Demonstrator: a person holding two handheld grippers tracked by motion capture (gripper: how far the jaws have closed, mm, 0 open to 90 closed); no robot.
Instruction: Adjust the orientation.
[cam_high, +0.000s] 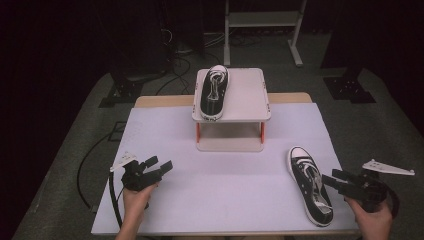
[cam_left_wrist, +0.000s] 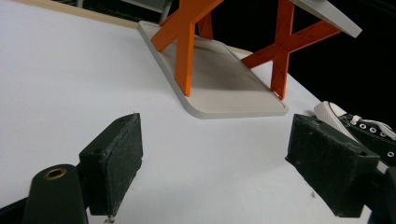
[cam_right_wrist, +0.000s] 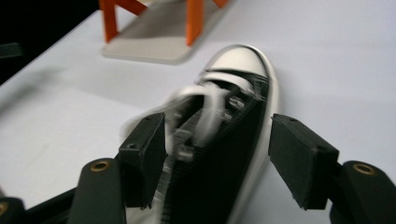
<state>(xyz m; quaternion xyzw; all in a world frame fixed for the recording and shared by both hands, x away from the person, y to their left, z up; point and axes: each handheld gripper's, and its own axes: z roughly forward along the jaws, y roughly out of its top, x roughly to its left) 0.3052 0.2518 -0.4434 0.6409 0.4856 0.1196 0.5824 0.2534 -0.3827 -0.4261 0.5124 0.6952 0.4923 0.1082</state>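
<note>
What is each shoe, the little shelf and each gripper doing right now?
Far shoe: lying on the shelf's top, left side.
Near shoe: flat on the table, between the right gripper's fingers, not pressed.
Shelf: upright, lower deck bare.
Left gripper: open, holding nothing.
Right gripper: open.

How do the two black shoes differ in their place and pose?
The shoe on the stand rests raised on the stand's top shelf, far from both grippers; the shoe on the table lies low on the white table, by the right gripper. Both are black sneakers with white toes and laces.
</note>
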